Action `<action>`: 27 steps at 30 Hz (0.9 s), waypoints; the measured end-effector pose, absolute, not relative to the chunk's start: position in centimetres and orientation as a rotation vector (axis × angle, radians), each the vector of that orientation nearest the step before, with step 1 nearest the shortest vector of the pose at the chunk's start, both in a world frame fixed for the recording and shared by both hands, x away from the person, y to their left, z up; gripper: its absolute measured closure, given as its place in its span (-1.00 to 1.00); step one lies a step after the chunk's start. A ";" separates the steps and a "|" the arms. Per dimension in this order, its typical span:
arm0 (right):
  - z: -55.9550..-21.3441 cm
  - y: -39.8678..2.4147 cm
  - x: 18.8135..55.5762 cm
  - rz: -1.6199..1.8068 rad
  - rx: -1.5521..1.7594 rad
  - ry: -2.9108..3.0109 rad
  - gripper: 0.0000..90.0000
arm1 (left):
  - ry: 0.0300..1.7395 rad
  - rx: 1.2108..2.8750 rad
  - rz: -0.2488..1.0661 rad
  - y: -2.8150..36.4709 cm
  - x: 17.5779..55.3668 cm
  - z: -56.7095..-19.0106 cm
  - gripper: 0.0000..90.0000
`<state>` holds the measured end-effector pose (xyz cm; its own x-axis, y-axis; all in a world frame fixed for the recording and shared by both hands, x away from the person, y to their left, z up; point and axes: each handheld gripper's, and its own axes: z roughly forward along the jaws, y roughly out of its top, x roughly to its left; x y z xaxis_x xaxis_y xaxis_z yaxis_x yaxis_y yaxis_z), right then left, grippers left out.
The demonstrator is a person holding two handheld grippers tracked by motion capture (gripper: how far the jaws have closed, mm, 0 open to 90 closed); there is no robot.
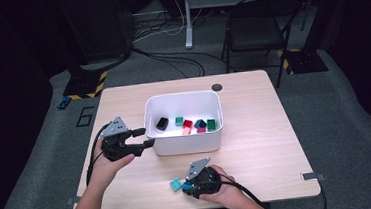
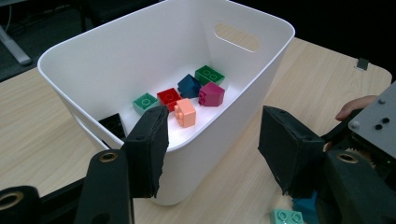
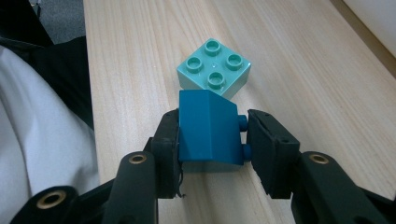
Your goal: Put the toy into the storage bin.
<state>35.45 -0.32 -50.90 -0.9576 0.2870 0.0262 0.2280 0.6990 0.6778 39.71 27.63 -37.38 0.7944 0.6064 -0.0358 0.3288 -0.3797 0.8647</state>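
1. Toward the counter's left edge we see the left tongs, held by the left hand. Their jaws are spread wide and empty, pointing at the left wall of the white bin and just beside it. In the left gripper view the near rim of the bin sits between the 2 pads.

2. At the counter's middle, the bin already holds 7 bricks by our count in the left gripper view: a black brick, a small green brick, a red brick, a peach brick, a dark blue brick, a magenta brick and a dark green brick. We judge that sorting bricks into the bin is the work here, and that most of it is done.

3. Near the counter's front edge, below the bin, 2 bricks are left outside. The mint brick lies studs up on the wood.

4. Just right of it, the right tongs are closed narrowly on the blue brick, which lies on its side with its studs against 1 pad and touches or nearly touches the mint brick.

5. We judge that 2 drops remain: the blue brick first, then the mint brick.
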 end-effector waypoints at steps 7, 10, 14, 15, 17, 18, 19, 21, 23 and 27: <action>-49.4 -1.2 35.7 1.167 0.481 2.816 0.26 | 0.693 2.010 0.379 28.2 39.1 -37.2 -0.06; -48.7 -1.6 35.9 1.181 0.508 2.805 0.26 | 0.688 2.008 0.376 28.4 38.7 -37.3 -0.06; -47.6 -2.2 36.0 1.206 0.516 2.777 0.26 | 0.666 2.013 0.365 28.5 38.3 -37.7 -0.06; -47.4 -2.4 36.1 1.208 0.522 2.776 0.26 | 0.665 2.013 0.361 28.4 38.2 -38.0 -0.06; -46.8 -2.6 36.2 1.201 0.544 2.772 0.26 | 0.660 2.029 0.356 28.3 38.1 -38.5 -0.06; -46.4 -2.8 36.3 1.200 0.548 2.769 0.26 | 0.661 2.036 0.348 28.2 38.1 -38.8 -0.06; -46.1 -2.9 36.4 1.203 0.544 2.762 0.26 | 0.658 2.047 0.337 28.1 38.0 -39.1 -0.06; -45.3 -3.2 36.6 1.209 0.559 2.753 0.26 | 0.655 2.056 0.332 28.0 37.9 -39.7 -0.06; -44.5 -3.5 36.9 1.230 0.564 2.741 0.26 | 0.658 2.067 0.322 27.9 37.9 -40.1 -0.06; -42.9 -3.8 37.4 1.251 0.570 2.723 0.26 | 0.668 2.071 0.312 27.8 37.9 -41.0 -0.06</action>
